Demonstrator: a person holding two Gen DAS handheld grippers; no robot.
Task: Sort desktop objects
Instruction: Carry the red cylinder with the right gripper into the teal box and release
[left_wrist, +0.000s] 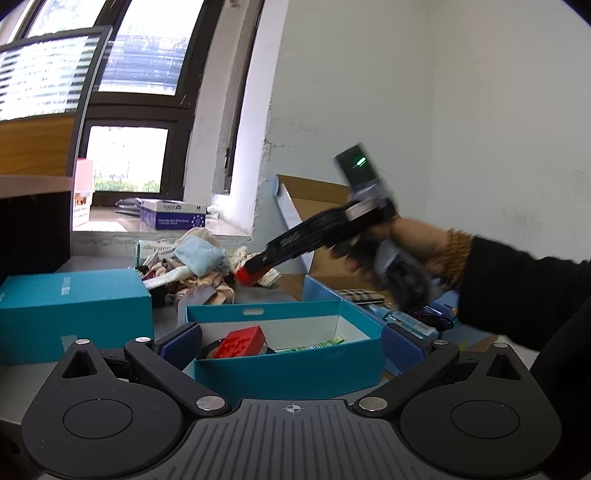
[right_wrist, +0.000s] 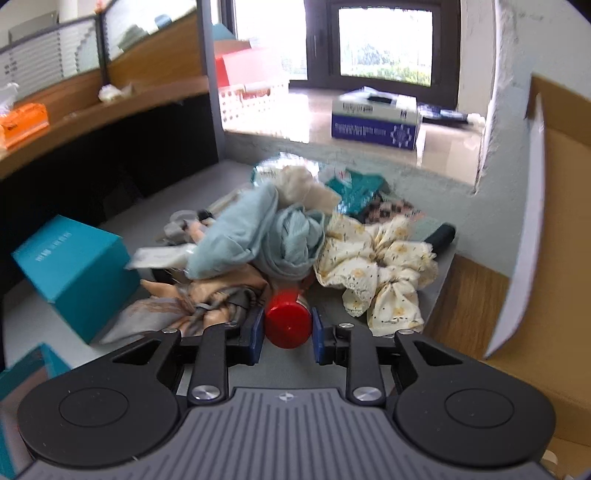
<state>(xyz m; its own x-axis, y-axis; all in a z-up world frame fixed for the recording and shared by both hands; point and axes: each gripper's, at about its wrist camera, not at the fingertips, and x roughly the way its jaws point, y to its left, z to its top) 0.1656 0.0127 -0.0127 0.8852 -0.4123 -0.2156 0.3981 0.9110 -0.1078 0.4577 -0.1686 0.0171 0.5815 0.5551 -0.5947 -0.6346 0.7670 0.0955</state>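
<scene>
My right gripper (right_wrist: 288, 338) is shut on a red-capped bottle (right_wrist: 288, 325), at the near edge of a heap of cloths (right_wrist: 284, 236) and a flowered scrunchie (right_wrist: 376, 266) on the grey desk. In the left wrist view the right gripper (left_wrist: 255, 271) shows holding the red bottle (left_wrist: 248, 275) beside the heap (left_wrist: 199, 258). My left gripper (left_wrist: 291, 343) is open and empty, its pads on either side of an open teal box (left_wrist: 295, 365) that holds a red block (left_wrist: 240, 341) and a green packet (left_wrist: 325, 343).
A closed teal box (left_wrist: 74, 314) stands at the left, also in the right wrist view (right_wrist: 74, 273). An open cardboard carton (left_wrist: 317, 206) and a blue tray (left_wrist: 369, 299) with small items are at the right. A glove box (right_wrist: 375, 120) sits on the windowsill.
</scene>
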